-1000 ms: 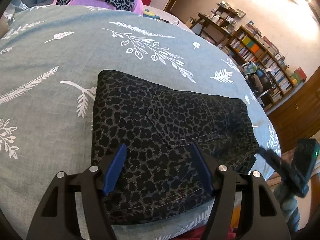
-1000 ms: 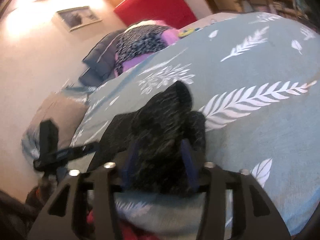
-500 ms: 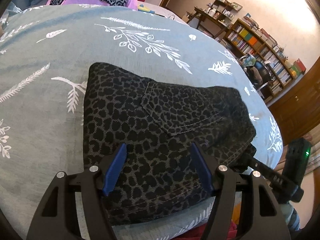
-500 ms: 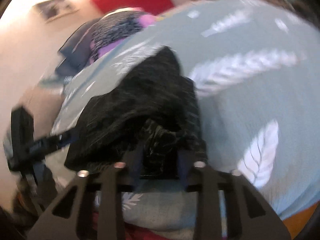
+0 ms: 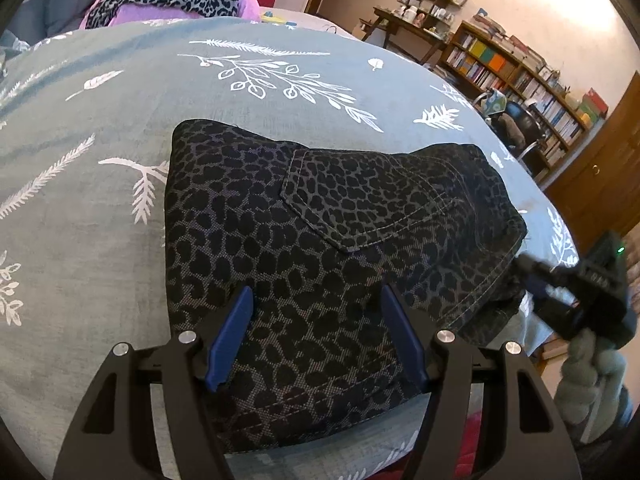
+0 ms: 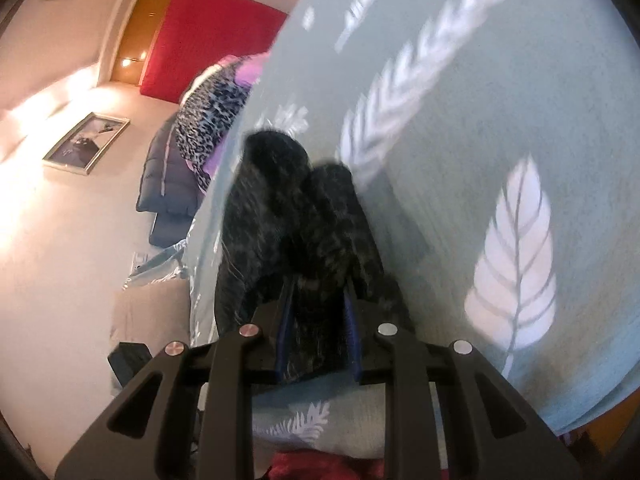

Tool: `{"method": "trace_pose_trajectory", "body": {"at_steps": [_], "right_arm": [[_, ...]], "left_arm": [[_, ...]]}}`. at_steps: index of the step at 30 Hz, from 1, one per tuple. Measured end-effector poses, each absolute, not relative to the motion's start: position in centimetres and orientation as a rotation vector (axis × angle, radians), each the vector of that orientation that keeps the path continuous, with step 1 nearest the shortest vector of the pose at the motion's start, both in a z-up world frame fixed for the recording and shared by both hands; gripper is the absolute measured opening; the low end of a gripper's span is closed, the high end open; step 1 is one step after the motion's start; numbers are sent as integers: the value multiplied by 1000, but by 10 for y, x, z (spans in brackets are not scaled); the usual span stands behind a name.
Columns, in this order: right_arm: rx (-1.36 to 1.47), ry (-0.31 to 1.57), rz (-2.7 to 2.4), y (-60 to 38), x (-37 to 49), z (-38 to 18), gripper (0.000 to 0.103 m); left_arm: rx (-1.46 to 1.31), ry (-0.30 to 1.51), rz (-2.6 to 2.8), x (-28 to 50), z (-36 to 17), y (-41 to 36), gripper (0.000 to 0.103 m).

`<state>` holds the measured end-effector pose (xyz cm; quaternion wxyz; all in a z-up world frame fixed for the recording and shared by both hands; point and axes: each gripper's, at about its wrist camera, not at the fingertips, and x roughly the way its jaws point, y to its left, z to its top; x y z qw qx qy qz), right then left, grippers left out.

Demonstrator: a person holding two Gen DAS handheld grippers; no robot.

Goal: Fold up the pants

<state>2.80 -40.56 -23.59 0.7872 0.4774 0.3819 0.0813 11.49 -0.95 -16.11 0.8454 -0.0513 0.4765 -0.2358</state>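
in the left wrist view, the pants (image 5: 320,248) lay on the blue-green bedspread (image 5: 100,220), near its front edge. they were already folded into a thick, short bundle with a back pocket on top. so most of the folding looked done. maybe one more fold or a little tidying was left. the left gripper (image 5: 316,336) hung over the near part of the bundle. its blue fingers were spread apart and pinched nothing. the front edge of the bundle was hidden behind the gripper. at the right edge, the right gripper (image 5: 536,276) looked small and blurry.

in the right wrist view, the right gripper (image 6: 318,328) was pinching an edge of the pants (image 6: 296,216). its jaws had just been closing on the cloth. this picture was tilted and smeary, so i could not tell which edge it held, or how many layers.
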Motion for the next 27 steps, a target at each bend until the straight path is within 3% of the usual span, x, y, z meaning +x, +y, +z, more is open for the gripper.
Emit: {"method": "trace_pose_trajectory", "body": {"at_steps": [10, 12, 17, 20, 22, 27], "right_arm": [[945, 787, 229, -407, 58, -216, 26], [919, 777, 216, -403, 63, -209, 18], [893, 758, 290, -398, 69, -192, 18], [923, 776, 293, -398, 74, -194, 28], [969, 789, 286, -399, 75, -200, 44], [1036, 775, 308, -399, 69, -206, 45]], "left_arm": [[-136, 1020, -487, 118, -158, -10, 66], [-148, 1024, -490, 119, -157, -8, 66], [-176, 1031, -495, 124, -158, -3, 66], [-178, 1028, -494, 124, -158, -3, 66], [-180, 1027, -496, 124, -158, -2, 66], [-194, 1030, -494, 126, -157, 3, 66]]}}
